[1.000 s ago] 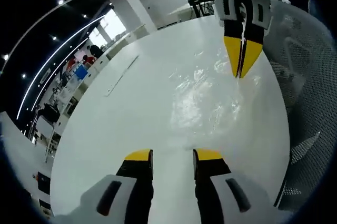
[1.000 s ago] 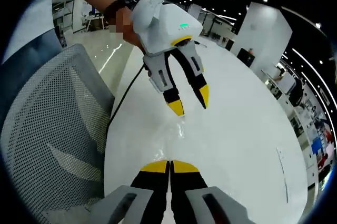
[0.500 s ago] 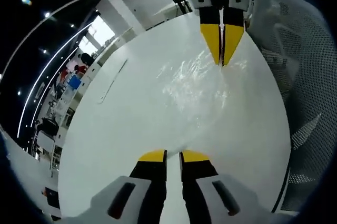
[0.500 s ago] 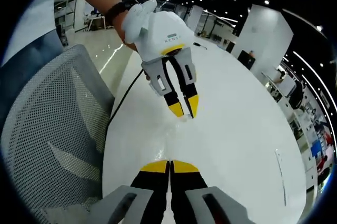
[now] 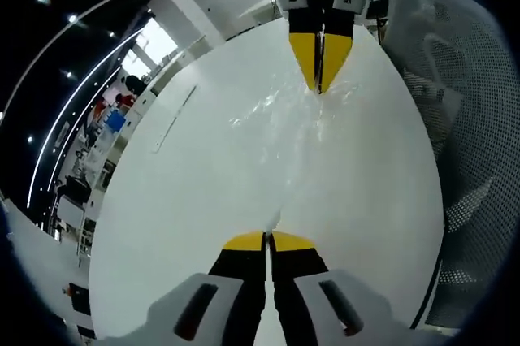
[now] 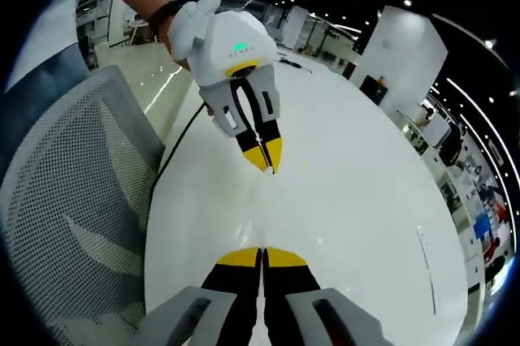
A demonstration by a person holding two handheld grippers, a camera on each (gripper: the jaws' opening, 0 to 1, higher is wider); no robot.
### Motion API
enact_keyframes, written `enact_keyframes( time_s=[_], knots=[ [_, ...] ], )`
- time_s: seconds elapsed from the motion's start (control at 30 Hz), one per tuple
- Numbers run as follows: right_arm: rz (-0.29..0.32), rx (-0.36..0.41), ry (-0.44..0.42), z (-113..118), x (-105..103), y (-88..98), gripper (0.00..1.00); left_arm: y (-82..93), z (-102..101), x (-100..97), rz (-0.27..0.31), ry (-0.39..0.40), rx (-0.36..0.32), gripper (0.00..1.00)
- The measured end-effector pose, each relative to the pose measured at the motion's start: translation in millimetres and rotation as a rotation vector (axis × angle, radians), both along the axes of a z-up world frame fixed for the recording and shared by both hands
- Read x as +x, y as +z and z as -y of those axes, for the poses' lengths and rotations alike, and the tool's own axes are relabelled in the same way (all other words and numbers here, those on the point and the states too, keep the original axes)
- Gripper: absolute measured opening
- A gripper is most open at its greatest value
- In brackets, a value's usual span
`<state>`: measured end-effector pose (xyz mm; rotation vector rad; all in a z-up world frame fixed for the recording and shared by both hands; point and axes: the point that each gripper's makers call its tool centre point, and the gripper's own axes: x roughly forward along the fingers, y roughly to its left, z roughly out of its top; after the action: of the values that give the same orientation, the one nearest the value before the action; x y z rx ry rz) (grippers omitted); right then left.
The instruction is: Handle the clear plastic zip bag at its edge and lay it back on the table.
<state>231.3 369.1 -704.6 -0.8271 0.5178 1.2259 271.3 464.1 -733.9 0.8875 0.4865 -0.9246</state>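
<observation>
Two grippers are pinching opposite edges of the bag (image 5: 292, 131), which is stretching taut between them just over the table (image 5: 187, 200). The left gripper (image 5: 267, 240) is closing its jaws on the near edge; the right gripper (image 5: 318, 66) is clamping the far one. Judging from the tension, any further pull apart risks slipping the slick film free, or it dropping crumpled rather than flat.
</observation>
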Motion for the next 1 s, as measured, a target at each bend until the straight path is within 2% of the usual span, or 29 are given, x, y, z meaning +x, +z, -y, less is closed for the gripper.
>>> enact_keyframes(
  time_s=[0.17,0.67,1.0],
  knots=[
    [-0.006,0.003,-0.026,1,5,-1.4,0.0,2.8,-3,-1.1,-0.008,0.024,-0.022,0.0],
    [0.001,-0.052,-0.087,9,21,-17.8,0.0,10.3,0,-9.1,-0.011,0.042,-0.046,0.0],
    [-0.013,-0.041,-0.148,17,37,-23.9,0.0,19.5,7,-9.9,-0.006,0.052,-0.067,0.0]
  ],
)
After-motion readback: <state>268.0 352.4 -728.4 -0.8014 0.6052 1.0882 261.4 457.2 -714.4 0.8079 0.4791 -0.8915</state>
